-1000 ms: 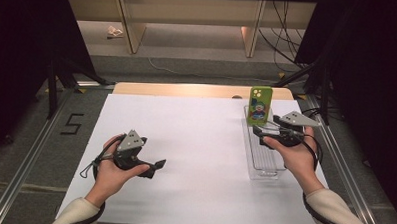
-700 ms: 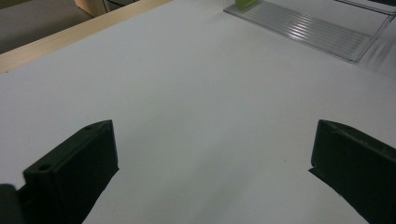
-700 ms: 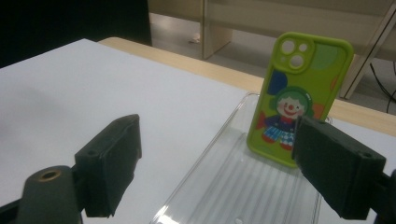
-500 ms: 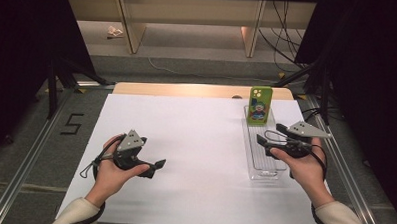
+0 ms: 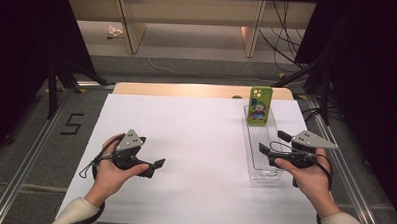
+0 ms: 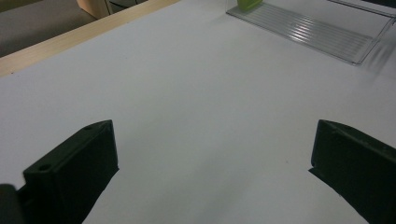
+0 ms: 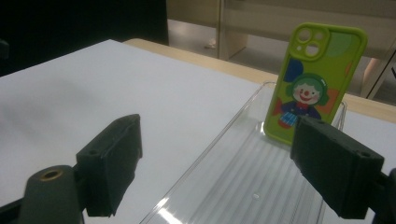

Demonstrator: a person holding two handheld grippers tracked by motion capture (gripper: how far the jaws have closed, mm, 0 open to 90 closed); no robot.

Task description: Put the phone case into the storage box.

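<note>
**Phone case in clear tray: right gripper near the tray's near end**

While no grasp has yet been made, the step in hand reads as an approach by the right gripper (image 5: 271,143) toward the clear tray (image 5: 251,161) and its contents.

Item 1, container: clear tray, long, ribbed floor, low walls, lying lengthwise at the right side of the white tabletop (image 5: 195,142).

Item 2, contents: one green phone case (image 5: 260,105), printed with a clown figure, standing upright at the tray's far end and leaning against the end wall. The rest of the tray floor is bare.

Item 3, right gripper: jaws well apart, nothing between them, at the near end of the tray and aimed along it toward the case.

Item 4, left gripper (image 5: 157,165): jaws well apart, nothing between them, low over bare tabletop at the left, well apart from the tray.

Next move, as judged: the right gripper would need to travel forward along the tray, straddle the case's two faces or edges, and close without tipping it over the wall.
</note>
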